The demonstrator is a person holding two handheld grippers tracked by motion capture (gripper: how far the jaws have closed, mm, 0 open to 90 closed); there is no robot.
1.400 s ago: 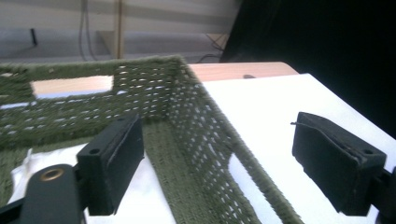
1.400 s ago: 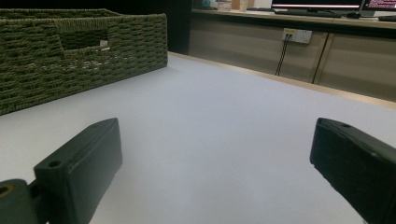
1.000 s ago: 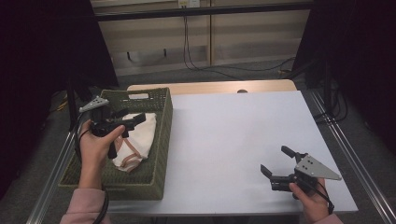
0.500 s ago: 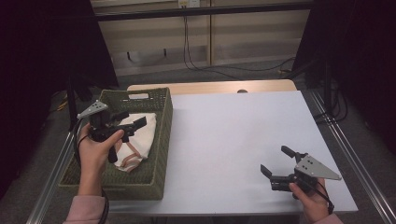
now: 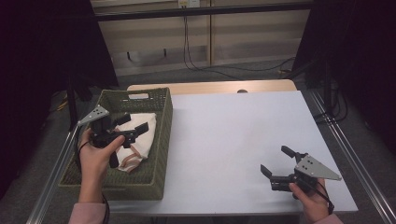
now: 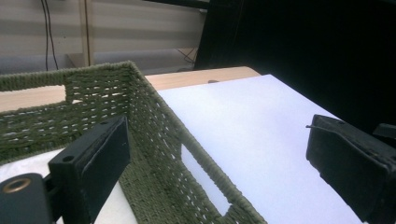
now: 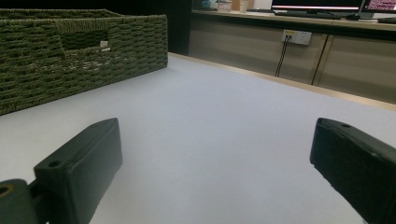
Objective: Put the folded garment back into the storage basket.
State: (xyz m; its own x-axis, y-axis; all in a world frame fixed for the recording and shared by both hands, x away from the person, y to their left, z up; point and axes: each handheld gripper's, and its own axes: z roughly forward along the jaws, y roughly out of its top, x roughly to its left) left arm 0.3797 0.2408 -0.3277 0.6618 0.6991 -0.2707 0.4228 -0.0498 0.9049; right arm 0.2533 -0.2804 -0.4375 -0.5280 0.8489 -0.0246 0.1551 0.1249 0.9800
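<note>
The left gripper (image 5: pixel 133 126) hangs spread over the basket (image 5: pixel 161 140), likely to pinch the cloth (image 5: pixel 140 140); right gripper (image 5: pixel 275 163), spread, waits well apart.

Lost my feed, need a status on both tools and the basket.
Left tool open above cloth in green basket. Right tool open, low over bare white tabletop. Nothing in the way.

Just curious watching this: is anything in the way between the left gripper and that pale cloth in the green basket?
Nothing visible is. The left gripper hangs over the woven basket, jaws open, directly above the pale cloth. The basket is open-topped, and nothing lies on the cloth.
</note>
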